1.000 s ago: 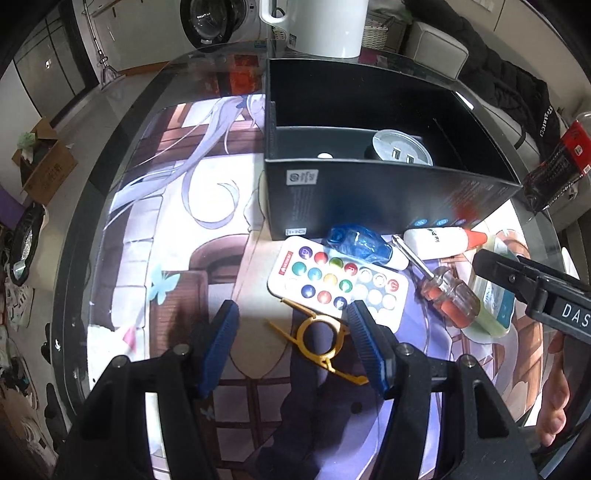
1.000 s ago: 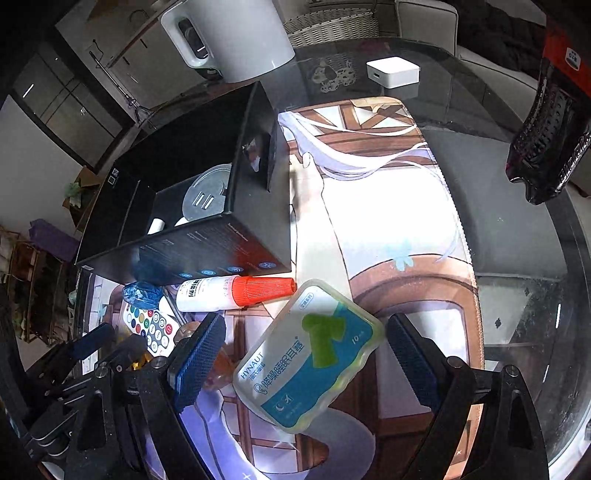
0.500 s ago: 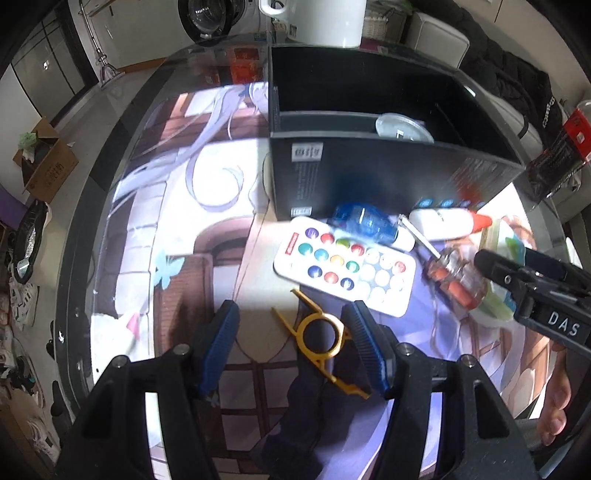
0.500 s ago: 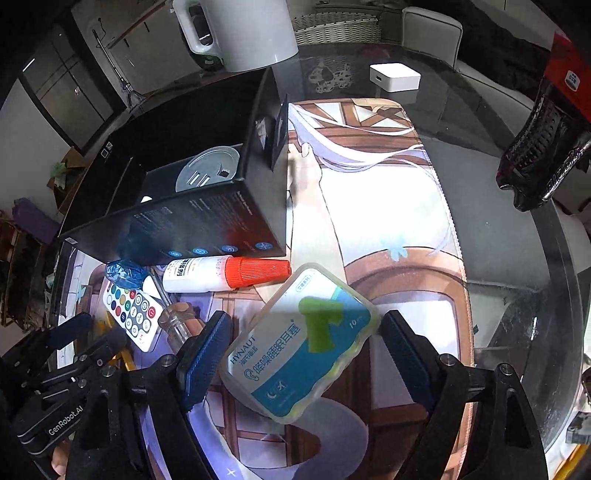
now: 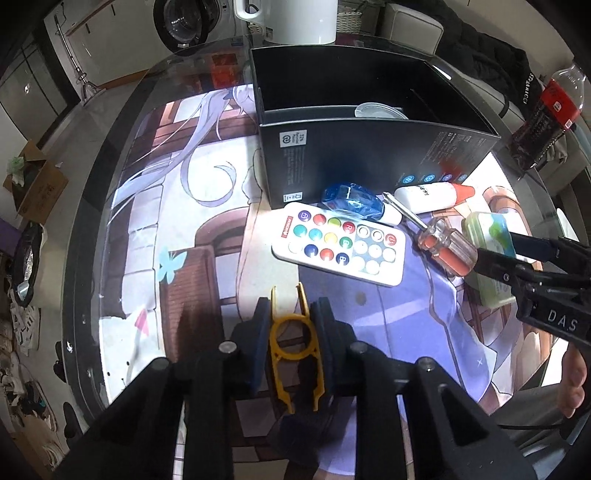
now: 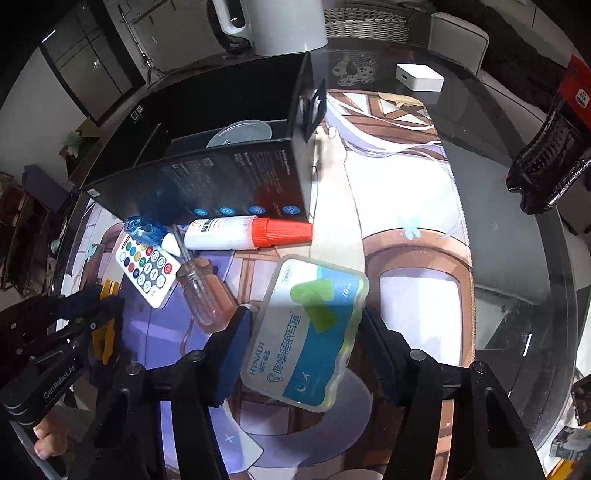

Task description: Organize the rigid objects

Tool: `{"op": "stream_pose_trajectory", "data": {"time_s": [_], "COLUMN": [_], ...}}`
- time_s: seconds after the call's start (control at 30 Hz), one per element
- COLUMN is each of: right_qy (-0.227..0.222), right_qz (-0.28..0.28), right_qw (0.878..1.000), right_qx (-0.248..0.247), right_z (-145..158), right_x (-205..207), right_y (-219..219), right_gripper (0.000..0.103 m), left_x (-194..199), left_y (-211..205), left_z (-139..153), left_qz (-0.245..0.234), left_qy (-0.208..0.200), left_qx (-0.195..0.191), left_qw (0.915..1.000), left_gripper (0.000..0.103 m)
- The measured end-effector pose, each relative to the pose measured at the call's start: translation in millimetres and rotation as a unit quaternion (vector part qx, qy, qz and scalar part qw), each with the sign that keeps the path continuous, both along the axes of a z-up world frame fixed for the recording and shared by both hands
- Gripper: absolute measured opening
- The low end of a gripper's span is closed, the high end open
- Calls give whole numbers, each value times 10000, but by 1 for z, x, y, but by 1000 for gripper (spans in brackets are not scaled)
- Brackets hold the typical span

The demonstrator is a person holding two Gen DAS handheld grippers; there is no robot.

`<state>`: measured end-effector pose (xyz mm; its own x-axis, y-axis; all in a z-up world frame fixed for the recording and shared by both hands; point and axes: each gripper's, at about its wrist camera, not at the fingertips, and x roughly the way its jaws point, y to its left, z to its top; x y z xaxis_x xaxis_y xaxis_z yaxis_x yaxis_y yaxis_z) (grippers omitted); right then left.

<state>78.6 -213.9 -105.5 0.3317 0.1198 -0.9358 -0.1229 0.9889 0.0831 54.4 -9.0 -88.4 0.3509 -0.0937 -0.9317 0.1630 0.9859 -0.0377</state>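
My left gripper [image 5: 293, 310] is shut on a yellow plastic clip tool [image 5: 293, 343], low over the printed mat. My right gripper [image 6: 304, 321] is closing on a blue-and-green earplug case [image 6: 306, 332], and both pads touch its sides. Between the two lie a white remote with coloured buttons [image 5: 340, 243], a clear orange-handled screwdriver [image 5: 443, 247], a white glue bottle with a red cap [image 6: 243, 232] and a blue wrapped item [image 5: 351, 201]. Behind them stands an open black box [image 5: 369, 158] holding a round silver disc [image 5: 380, 110].
A white jug [image 6: 280, 26] stands behind the box. A small white cube [image 6: 419, 77] and a dark bottle with a red label [image 6: 554, 155] sit on the glass table [image 6: 517, 258] to the right. A person's hand [image 5: 574, 384] holds the right gripper.
My left jaws closed on the yellow tool, which now stands straight between the pads. My right jaws narrowed onto the earplug case, and the gripper rolled a little.
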Motion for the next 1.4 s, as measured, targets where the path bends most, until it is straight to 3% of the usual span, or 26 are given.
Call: {"op": "stream_pose_trajectory", "data": {"time_s": [0.27, 0.4, 0.43, 0.63, 0.67, 0.73, 1.03, 1.4], "right_qy": [-217, -92, -17, -27, -20, -48, -130, -811], "right_qz": [536, 528, 543, 640, 636, 608, 667, 551], "right_qw": [9975, 9981, 9982, 9974, 9975, 9975, 9970, 9951], "right_qx": [-408, -315, -273, -323, -321, -365, -374, -141], "right_z": [6, -1, -4, -7, -7, -6, -2, 35], "right_x": [-21, -18, -19, -32, -33, -33, -32, -34], "right_y": [26, 21, 20, 23, 23, 24, 30, 25], "right_gripper": [57, 65, 69, 71, 71, 59, 57, 57], "left_x": [-2, -6, -6, -15, -15, -14, -16, -33], "left_y": [-2, 2, 2, 1, 0, 0, -4, -12], "left_z": [0, -3, -3, -5, -4, -3, 6, 48], "left_qz": [-89, -61, -67, -171, -207, -226, -294, -526], "left_qy": [30, 71, 74, 95, 89, 70, -105, -1125], "left_qx": [63, 64, 66, 87, 67, 70, 105, 13], "left_qw": [9999, 9999, 9999, 9998, 9997, 9997, 9995, 9923], "left_gripper": [24, 46, 47, 45, 42, 25, 25, 25]}}
